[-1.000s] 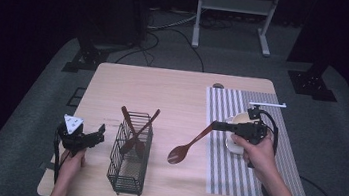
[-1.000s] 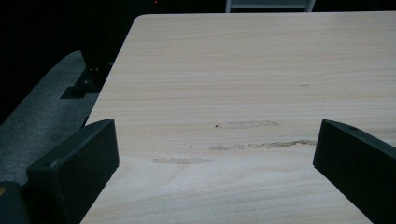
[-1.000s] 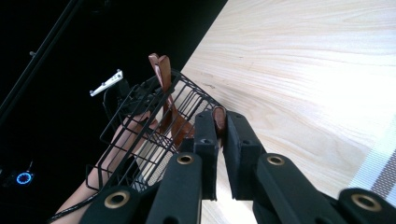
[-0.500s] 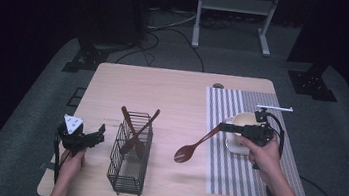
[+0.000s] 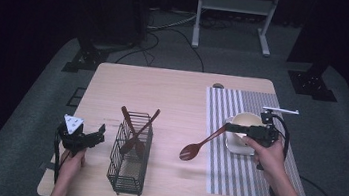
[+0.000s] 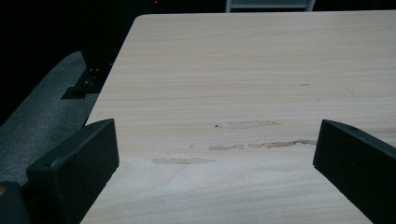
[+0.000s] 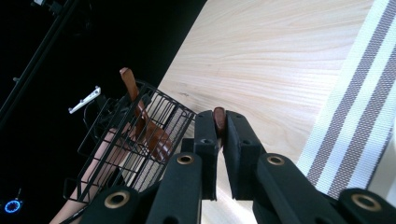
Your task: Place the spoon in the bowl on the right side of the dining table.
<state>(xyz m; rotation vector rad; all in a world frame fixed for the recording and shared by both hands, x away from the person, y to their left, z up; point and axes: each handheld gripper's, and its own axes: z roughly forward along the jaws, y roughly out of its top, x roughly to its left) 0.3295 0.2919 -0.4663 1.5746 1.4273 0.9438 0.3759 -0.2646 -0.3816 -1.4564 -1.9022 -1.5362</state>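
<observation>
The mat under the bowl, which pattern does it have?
The mat has grey and white stripes, clearest in the high view.

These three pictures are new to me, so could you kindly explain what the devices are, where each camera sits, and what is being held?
A person sits at a wooden table holding a hand-operated two-jaw gripper in each hand. The high view looks down from above; the other two views come from cameras riding on the grippers, looking along their black jaws. The right gripper is shut on the handle of a brown wooden spoon, carried above the table beside a striped mat with a pale bowl on it. The left gripper rests open and empty near the table's edge. A black wire basket between them already holds two wooden utensils.
</observation>
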